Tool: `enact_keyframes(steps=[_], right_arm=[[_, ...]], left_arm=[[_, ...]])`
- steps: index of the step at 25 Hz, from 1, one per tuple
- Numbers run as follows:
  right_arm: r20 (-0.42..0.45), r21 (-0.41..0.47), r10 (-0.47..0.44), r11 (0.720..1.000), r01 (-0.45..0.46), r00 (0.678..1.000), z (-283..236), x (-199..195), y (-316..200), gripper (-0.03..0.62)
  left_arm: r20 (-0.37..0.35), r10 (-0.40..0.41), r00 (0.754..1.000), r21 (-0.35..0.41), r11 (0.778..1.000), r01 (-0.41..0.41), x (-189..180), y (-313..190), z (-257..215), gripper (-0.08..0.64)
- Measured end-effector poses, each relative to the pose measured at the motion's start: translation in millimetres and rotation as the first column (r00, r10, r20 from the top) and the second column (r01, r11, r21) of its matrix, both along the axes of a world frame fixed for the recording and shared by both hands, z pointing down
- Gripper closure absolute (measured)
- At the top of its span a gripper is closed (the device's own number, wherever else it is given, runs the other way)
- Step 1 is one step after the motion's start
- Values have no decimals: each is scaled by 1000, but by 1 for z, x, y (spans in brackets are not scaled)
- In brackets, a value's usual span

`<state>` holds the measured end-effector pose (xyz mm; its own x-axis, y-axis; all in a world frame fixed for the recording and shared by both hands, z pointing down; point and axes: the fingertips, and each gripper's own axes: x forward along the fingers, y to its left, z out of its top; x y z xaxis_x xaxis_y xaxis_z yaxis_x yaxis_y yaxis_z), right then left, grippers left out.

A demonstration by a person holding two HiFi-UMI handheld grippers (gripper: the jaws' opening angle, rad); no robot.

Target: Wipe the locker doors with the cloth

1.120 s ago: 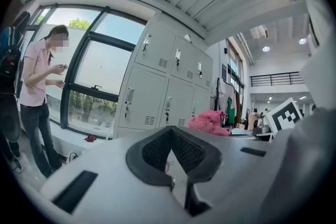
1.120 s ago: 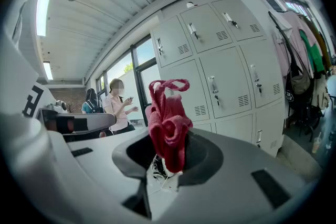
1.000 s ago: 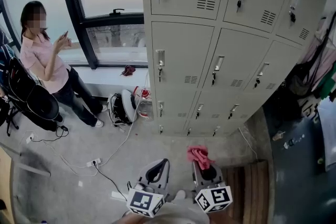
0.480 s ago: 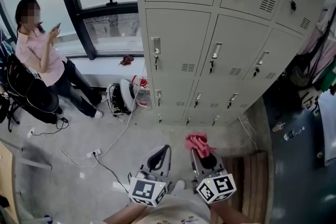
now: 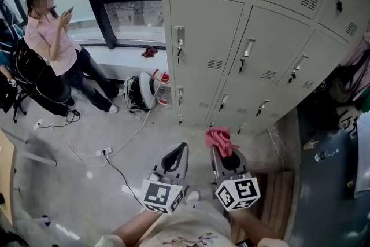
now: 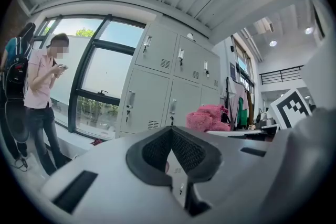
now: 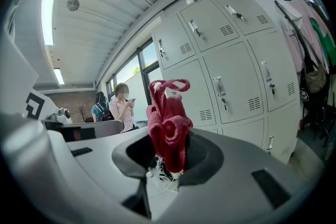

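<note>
The cloth (image 5: pixel 219 140) is bunched and pinched tight in your right gripper (image 5: pixel 222 152), and the locker doors (image 5: pixel 254 61) stand well ahead of it, so step closer and press the cloth flat on a door; your left gripper (image 5: pixel 175 154) beside it is closed on nothing.

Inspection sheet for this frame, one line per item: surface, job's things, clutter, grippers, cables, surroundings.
Surface: grey locker doors, all shut, keys in some locks; nothing touching them.
Job's things: pink cloth, bunched, held clear of the doors.
Clutter: cable reel on the floor beside the lockers; red item on the window sill.
Grippers: left gripper shut, empty; right gripper shut on the cloth.
Cables: white cable runs from the reel to a power strip.
Surroundings: person standing left of the lockers; clothes hanging to their right.
</note>
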<state>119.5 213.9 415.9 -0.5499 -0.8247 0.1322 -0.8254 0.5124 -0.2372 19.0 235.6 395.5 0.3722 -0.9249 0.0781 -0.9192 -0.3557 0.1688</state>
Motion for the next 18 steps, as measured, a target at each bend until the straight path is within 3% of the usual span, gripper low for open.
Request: enact_keyframes(steps=[7,14,18], right_arm=[[7,5,-52,999,52,999,-3,-21,-33,485],[-35,28,-33,999,34,999,-2,-53,-114,485],[-13,23,33,999,-32,999,-6,-67,-168,485]], left_arm=[[-9,-26,1000,0,1000,26,-10,-33,-1,555],[-23,-15,1000,10,1000,15,-45,-120,-1,555],[-25,33,999,0,999,-33,-64,-175,-6,555]])
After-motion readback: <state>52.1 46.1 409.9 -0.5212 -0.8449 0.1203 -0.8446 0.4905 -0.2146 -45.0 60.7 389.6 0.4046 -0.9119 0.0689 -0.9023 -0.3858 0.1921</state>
